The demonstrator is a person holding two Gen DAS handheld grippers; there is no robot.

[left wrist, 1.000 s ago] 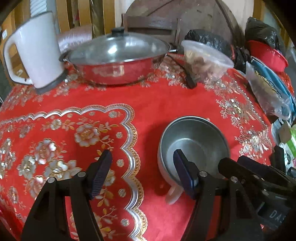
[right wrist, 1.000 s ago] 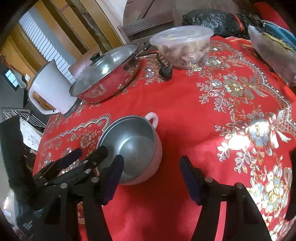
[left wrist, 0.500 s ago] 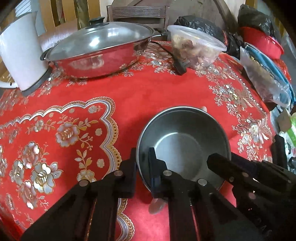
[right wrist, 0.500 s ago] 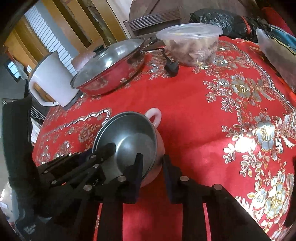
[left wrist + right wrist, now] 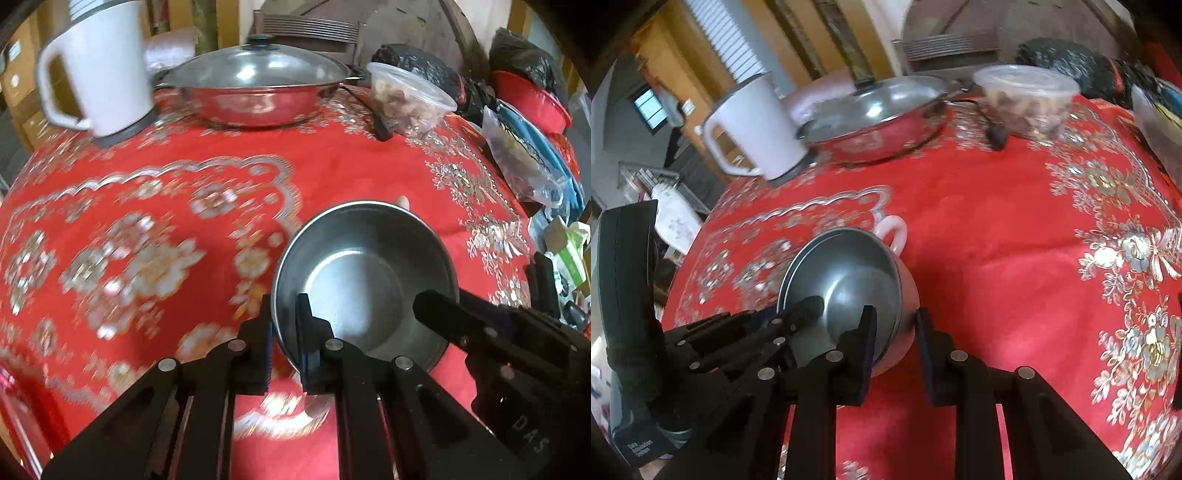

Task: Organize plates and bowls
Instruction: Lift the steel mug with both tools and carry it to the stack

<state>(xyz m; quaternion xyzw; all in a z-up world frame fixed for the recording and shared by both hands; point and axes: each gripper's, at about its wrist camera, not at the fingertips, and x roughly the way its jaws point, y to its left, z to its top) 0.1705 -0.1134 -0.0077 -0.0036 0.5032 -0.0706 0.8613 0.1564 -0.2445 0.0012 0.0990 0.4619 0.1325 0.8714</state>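
The left gripper has its black jaws clenched on the thin near rim of the steel bowl, one blue-padded finger outside the wall and one inside. The right gripper grasps the pink cup that the bowl nests in, one jaw inside over both rims, the other pressed on the cup's smooth rounded outer wall. The bowl is round, dull grey and brushed, with a bright lip; the cup is glossy with a looped handle on its far side. Both sit near the front of the bench, which is draped in a red cloth with raised gold and silver flowers. Well beyond stand a white plastic jug, a lidded shiny steel pan and a clear plastic tub.
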